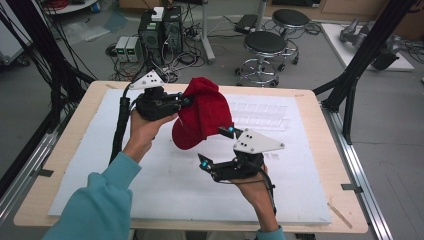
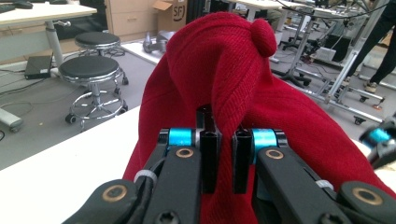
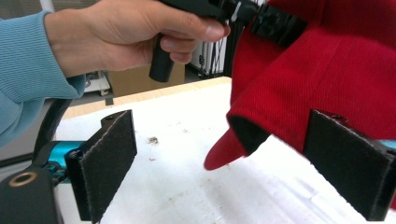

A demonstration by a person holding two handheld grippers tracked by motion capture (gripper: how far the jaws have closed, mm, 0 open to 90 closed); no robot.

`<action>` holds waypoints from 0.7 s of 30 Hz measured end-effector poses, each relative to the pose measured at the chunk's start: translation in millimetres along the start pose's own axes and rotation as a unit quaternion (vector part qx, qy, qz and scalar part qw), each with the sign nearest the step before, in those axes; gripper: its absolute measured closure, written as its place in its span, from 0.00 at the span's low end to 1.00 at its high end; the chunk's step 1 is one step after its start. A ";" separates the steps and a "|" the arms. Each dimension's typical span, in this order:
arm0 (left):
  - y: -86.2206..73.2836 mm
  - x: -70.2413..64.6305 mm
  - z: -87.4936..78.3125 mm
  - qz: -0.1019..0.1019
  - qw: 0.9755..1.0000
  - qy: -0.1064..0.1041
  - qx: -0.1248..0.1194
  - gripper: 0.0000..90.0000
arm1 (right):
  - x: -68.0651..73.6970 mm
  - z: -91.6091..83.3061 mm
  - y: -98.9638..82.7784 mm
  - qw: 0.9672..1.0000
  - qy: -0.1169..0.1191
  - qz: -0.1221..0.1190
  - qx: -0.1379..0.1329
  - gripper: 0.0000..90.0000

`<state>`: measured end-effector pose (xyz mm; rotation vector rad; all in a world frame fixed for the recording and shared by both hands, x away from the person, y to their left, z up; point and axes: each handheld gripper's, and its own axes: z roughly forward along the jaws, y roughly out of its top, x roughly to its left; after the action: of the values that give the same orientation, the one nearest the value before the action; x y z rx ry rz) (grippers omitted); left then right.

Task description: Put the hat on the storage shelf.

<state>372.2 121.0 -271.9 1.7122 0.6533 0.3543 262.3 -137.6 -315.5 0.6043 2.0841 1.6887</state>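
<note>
A red cap (image 1: 202, 112) with a button on its crown hangs above the white foam board (image 1: 150, 175), brim pointing down. My left gripper (image 1: 186, 100) is shut on a fold of the cap's fabric (image 2: 224, 70), which is pinched between its jaws (image 2: 226, 161). My right gripper (image 1: 216, 146) is open wide just below and in front of the cap. In the right gripper view the cap's brim (image 3: 224, 149) and lower edge (image 3: 327, 70) hang between its two pads (image 3: 109, 158) without touching them. The left gripper (image 3: 275, 23) and the hand holding it appear at the top of that view.
The foam board covers most of a wooden table (image 1: 320, 115). Black frame posts (image 1: 350, 85) stand at the table's right rear corner. Beyond the far edge are stools (image 1: 262, 47), computer towers (image 1: 160, 30) and cables on the floor.
</note>
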 end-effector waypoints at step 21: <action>-1.1 -7.3 11.5 -0.007 1.000 -0.002 -0.009 0.95 | -2.9 24.9 -37.4 0.995 -0.067 0.058 0.035 0.14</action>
<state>372.6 107.7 -275.0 1.6894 0.6582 0.3460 275.2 -125.7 -357.0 0.8521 2.0539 1.5943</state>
